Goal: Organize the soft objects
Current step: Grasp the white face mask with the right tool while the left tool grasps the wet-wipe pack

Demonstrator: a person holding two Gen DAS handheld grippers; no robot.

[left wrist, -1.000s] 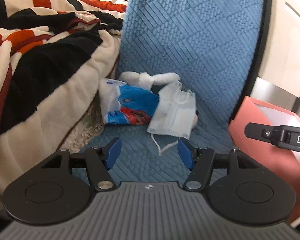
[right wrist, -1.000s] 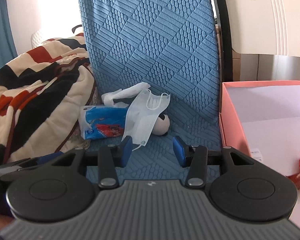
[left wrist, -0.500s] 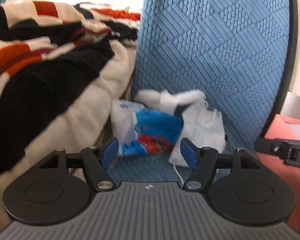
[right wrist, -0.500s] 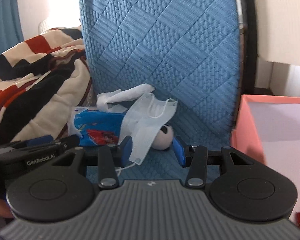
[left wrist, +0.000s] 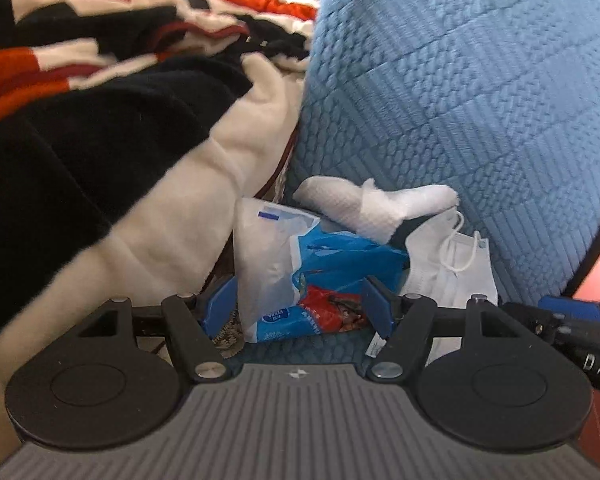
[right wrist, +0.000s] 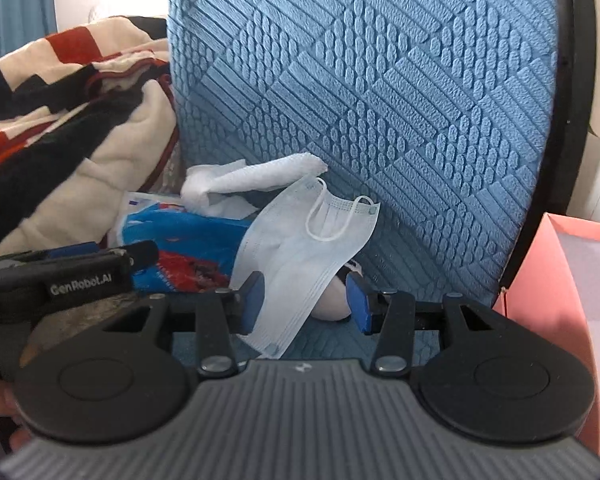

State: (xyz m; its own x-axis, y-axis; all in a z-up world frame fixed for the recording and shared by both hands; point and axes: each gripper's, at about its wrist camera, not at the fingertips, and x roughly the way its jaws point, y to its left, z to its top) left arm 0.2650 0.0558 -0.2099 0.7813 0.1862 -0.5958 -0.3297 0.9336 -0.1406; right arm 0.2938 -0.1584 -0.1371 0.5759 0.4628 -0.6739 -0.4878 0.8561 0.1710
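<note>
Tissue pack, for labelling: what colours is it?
Tissue pack: white, blue, red; left wrist view.

A blue quilted chair seat (right wrist: 400,276) carries a blue-and-white plastic tissue pack (left wrist: 320,280). Beside it lie a pale pleated face mask (right wrist: 300,252) and a white crumpled cloth (right wrist: 252,180). Something small and round, perhaps a toy, hides under the mask.

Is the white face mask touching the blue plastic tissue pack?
Touching. In the right wrist view the white face mask drapes over the right end of the blue plastic tissue pack, with no gap visible.

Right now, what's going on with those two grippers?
Left gripper open around tissue pack. Right gripper open around face mask. Neither gripped. White cloth lies on top.
</note>
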